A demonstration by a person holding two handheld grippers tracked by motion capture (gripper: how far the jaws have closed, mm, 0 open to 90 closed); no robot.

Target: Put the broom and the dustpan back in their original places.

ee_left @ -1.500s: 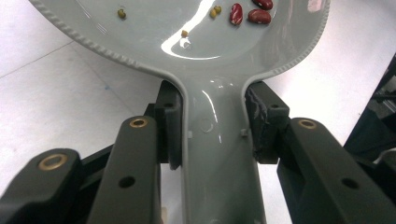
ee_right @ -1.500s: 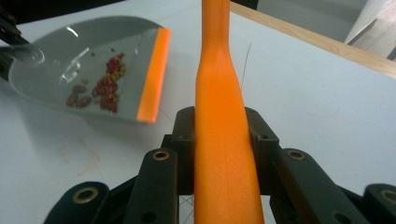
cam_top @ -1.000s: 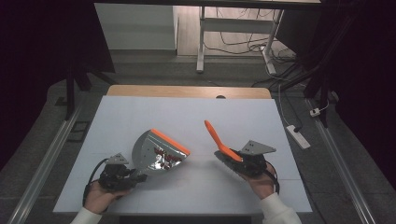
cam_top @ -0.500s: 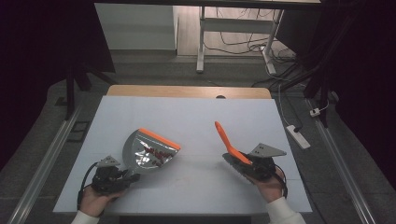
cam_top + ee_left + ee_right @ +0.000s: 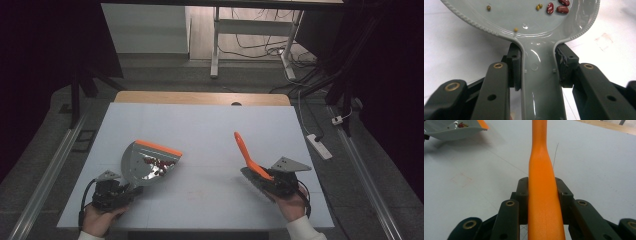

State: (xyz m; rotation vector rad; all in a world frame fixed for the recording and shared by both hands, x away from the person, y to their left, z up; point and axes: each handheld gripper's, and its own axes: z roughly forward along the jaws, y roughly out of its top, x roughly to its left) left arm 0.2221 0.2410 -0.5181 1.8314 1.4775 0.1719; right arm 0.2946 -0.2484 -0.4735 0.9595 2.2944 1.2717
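So the left gripper [image 5: 116,192] has its jaws clamped on the handle of a grey plastic dustpan with an orange front lip [image 5: 149,160], pads squeezed against both sides of the neck right where it widens into the pan. The pan sits over the near-left part of the white table [image 5: 200,125], tipped a bit, orange edge pointing away from the person. Inside there's a small scatter of dark red beans [image 5: 560,7] and a few tiny yellowish-green ones [image 5: 539,6]. Over on the near-right side, the right gripper [image 5: 272,181] is pinching an orange plastic handle [image 5: 544,195] that sticks out and up at an angle toward the middle of the table. Pan and orange handle are well apart, with bare tabletop between them
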